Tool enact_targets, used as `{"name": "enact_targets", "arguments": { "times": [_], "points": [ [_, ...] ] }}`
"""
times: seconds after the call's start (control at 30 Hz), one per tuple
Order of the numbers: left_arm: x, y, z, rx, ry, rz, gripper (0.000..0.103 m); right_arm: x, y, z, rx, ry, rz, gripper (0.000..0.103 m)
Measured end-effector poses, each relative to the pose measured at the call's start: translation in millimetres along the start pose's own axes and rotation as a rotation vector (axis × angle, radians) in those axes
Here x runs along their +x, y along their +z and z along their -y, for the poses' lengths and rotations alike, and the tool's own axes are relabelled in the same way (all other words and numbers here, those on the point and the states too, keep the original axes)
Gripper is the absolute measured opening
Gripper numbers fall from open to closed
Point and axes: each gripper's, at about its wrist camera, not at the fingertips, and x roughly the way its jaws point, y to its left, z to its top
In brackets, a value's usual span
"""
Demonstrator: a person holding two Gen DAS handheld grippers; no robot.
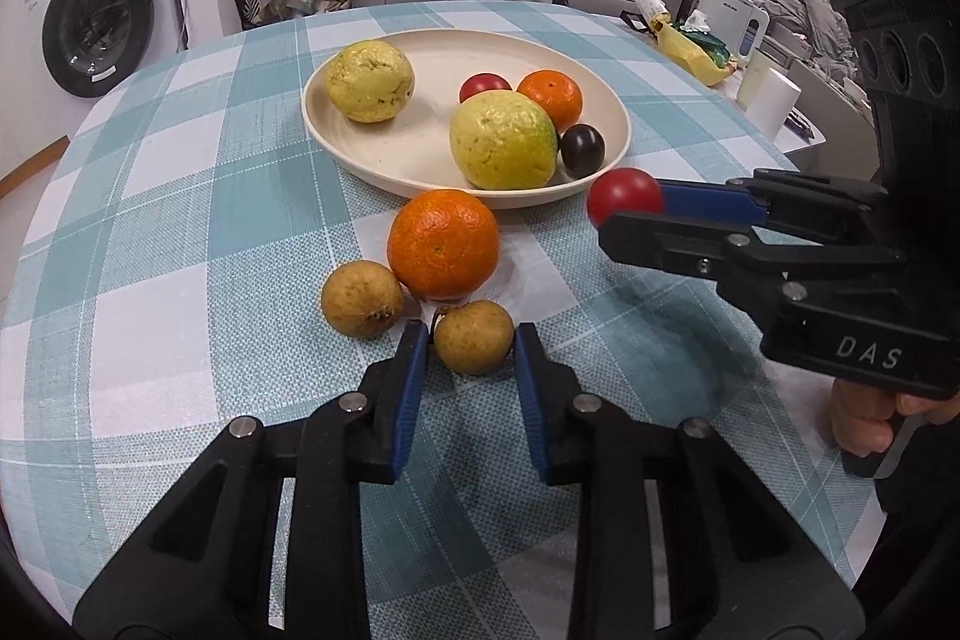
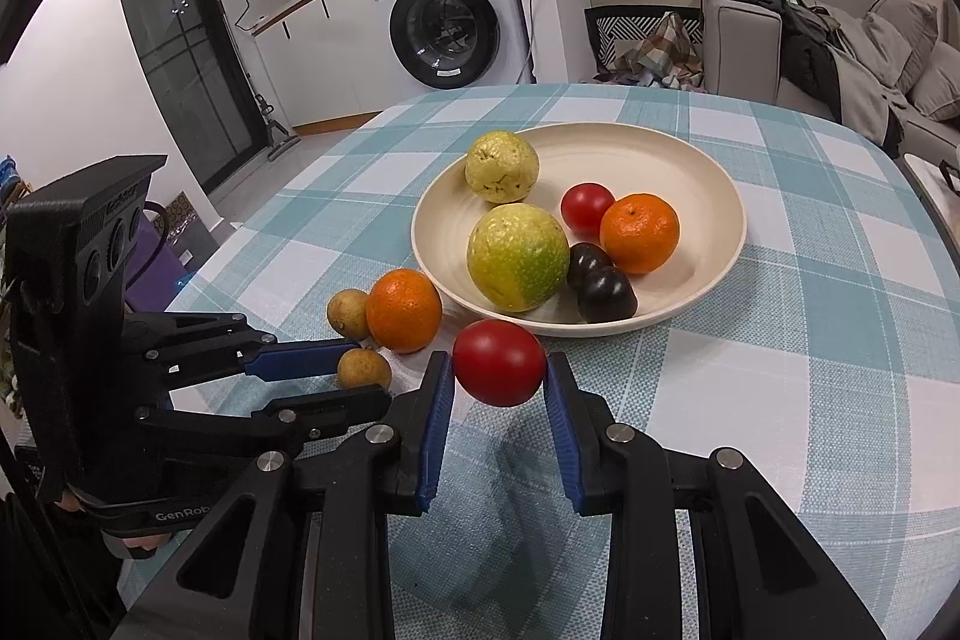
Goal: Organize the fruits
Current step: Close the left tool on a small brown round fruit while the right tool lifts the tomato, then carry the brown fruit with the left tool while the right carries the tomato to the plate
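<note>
Left wrist view shows a cream plate [image 1: 360, 148] on the bench [image 1: 180, 220], which wears a teal and white checked cloth. On the plate lie two yellow-green guavas, one at the far left [image 1: 370, 80] and a bigger one at the near side [image 1: 503, 140]. A red tomato [image 1: 483, 87] and a mandarin [image 1: 551, 98] sit behind the bigger guava, and dark plum-coloured tomatoes [image 1: 582, 150] rest against its right side; the right wrist view shows two of these, touching each other.

Just off the near rim of the plate sits a larger orange [image 1: 443, 244] on the cloth. A brown longan [image 1: 362, 299] lies beside the orange on its left, and a second longan [image 1: 473, 336] lies at the near side of the orange.

The left gripper [image 1: 471, 340] has its blue-padded fingers set either side of that second longan, close against it or just touching; the fruit rests on the cloth, and whether the pads press on it cannot be told.

The right gripper [image 2: 499, 370] is clamped on a red cherry tomato [image 2: 499, 363], pads closed against both its sides. It holds the fruit above the cloth, just outside the near rim of the plate, with a shadow on the cloth beneath it.
</note>
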Motion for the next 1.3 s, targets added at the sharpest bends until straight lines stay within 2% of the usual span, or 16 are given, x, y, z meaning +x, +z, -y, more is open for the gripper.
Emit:
{"name": "enact_targets", "arguments": {
  "times": [0.3,0.53,1.0,1.3],
  "points": [
    [-3,1,-2,-0.009,-0.019,0.017,0.026,0,0,0,0.0,-0.001,-0.001,0.032],
    [-12,1,-2,-0.016,-0.041,0.061,0.026,2,0,0,-0.002,-0.006,0.003,0.032],
    [-31,5,-11,-0.052,-0.013,0.155,0.026,-2,1,0,-0.001,-0.005,0.028,0.032],
    [-41,16,-19,-0.073,0.031,0.208,0.026,-10,3,8,0.025,-0.025,0.082,0.032]
  ]
}}
